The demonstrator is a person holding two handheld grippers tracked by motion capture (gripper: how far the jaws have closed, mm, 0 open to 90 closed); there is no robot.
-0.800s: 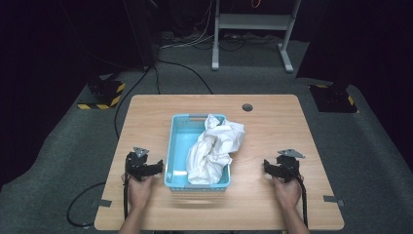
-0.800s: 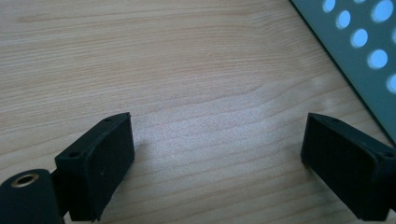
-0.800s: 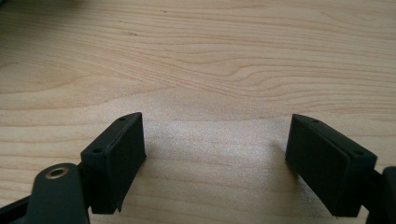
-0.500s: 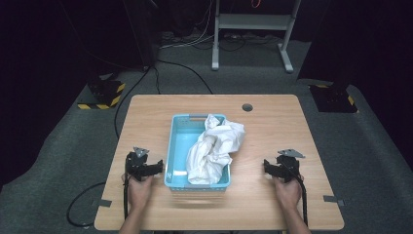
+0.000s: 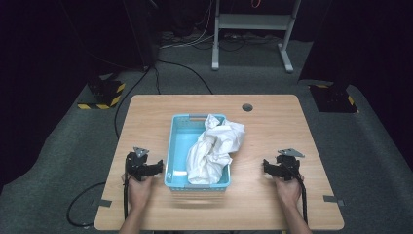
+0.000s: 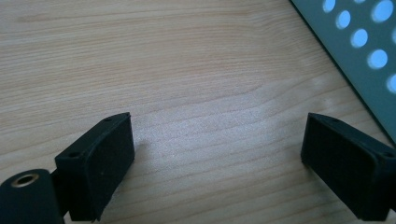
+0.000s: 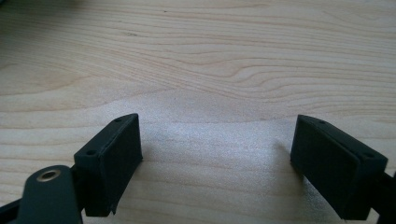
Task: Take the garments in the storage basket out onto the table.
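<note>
Basket [image 5: 176, 146]: blue perforated plastic, between your grippers.
Cloth [image 5: 214, 148]: white, crumpled, spilling over its rim.
Left gripper [image 6: 217, 158]: wide apart, empty.
Right gripper [image 7: 217, 158]: wide apart, empty.

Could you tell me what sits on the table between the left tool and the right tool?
In the high view, a light blue basket holding crumpled white cloth sits between the left tool and right tool.

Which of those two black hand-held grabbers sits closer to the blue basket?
The left gripper: it rests right beside the blue basket, whose perforated wall shows at its own view's edge. The right gripper sits across bare table.
</note>
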